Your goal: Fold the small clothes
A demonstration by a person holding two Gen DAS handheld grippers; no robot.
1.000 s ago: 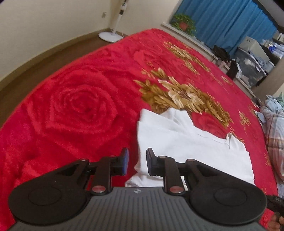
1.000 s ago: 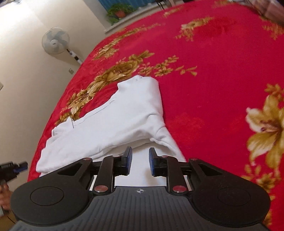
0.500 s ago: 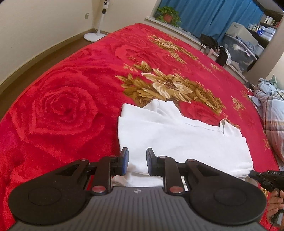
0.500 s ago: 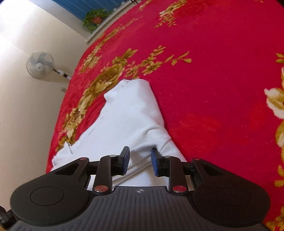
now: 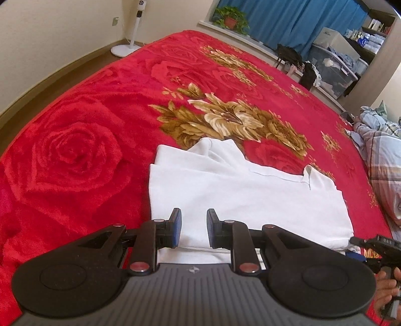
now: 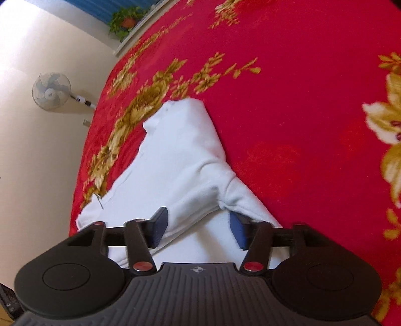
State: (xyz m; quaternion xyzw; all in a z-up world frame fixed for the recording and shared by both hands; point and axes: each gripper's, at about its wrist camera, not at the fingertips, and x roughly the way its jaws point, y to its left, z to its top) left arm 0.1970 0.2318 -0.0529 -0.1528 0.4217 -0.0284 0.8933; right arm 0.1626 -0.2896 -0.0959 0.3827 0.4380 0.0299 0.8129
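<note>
A white small garment (image 5: 238, 195) lies folded flat on the red rose blanket (image 5: 75, 150), collar toward the far right. My left gripper (image 5: 194, 215) hovers over its near edge, jaws a little apart, nothing pinched between them. In the right wrist view the same garment (image 6: 175, 155) runs away from me, with a loose fold bunched at its near right side. My right gripper (image 6: 199, 218) straddles that near end and its jaws are opening. The cloth lies between them and the pads do not press it. The fold drapes over the right fingertip (image 6: 238, 233).
The blanket (image 6: 300, 100) spreads wide beyond the garment. A standing fan (image 6: 51, 91) is by the wall on wooden floor. A potted plant (image 5: 230, 17), a storage bin (image 5: 333, 67) and plaid bedding (image 5: 383, 155) lie at the far and right sides. A hand (image 5: 387, 283) holds the other gripper at lower right.
The right gripper's jaws have spread wide apart and it has rolled over the garment's end. The left gripper has shifted across the garment's near edge, its jaws unchanged.
</note>
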